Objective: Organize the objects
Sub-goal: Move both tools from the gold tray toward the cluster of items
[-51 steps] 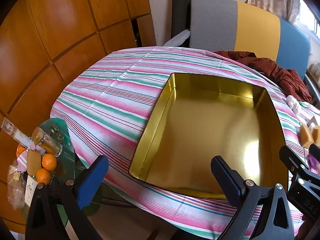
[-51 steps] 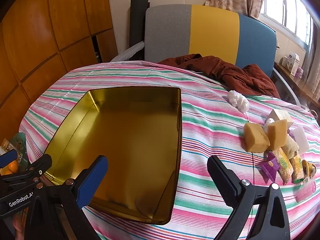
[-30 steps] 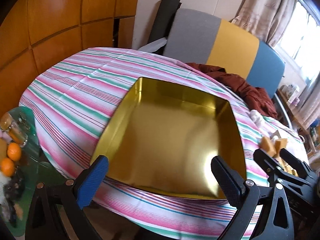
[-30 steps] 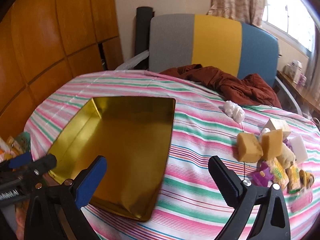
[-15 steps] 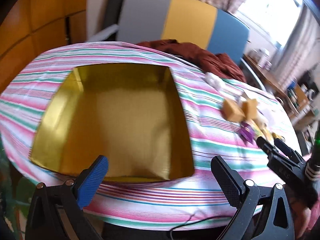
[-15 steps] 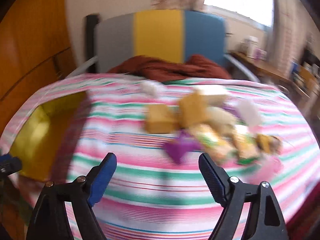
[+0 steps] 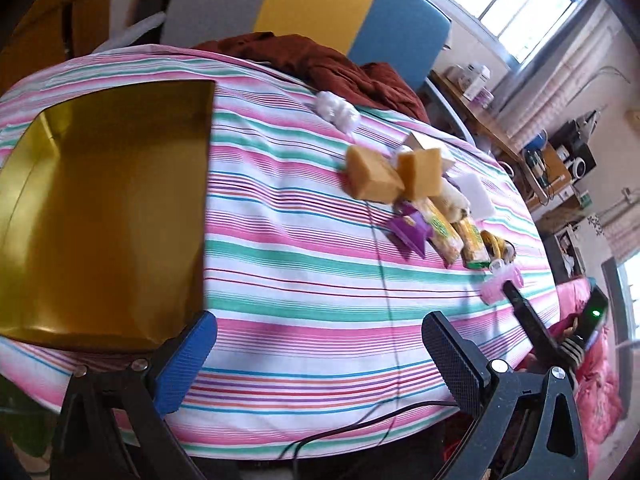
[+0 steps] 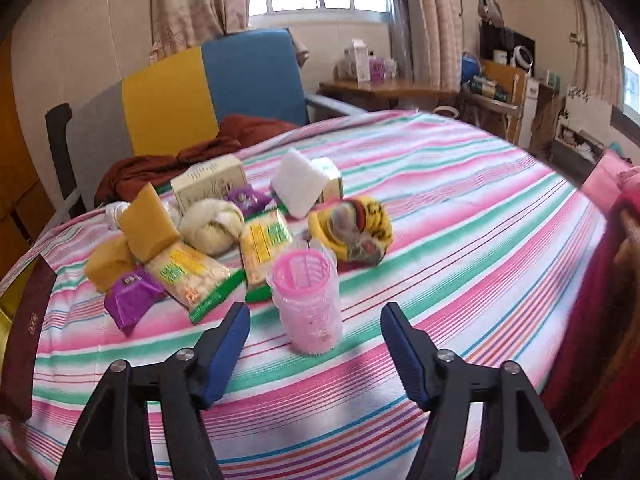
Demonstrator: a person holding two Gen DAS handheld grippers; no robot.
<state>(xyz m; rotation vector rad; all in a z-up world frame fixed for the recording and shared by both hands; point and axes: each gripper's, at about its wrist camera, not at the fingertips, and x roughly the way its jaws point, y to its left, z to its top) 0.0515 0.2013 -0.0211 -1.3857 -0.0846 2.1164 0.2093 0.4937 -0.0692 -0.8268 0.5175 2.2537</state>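
Each black-framed gripper bears ribbed blue pads and silver screws.

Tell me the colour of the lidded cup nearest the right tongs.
Pink, translucent, with a slotted pink lid: the cup shows best in the right wrist view.

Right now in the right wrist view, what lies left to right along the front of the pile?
Purple foil packet → yellow-and-green snack bag → pink ribbed plastic cup → yellow-and-black striped knit bundle.
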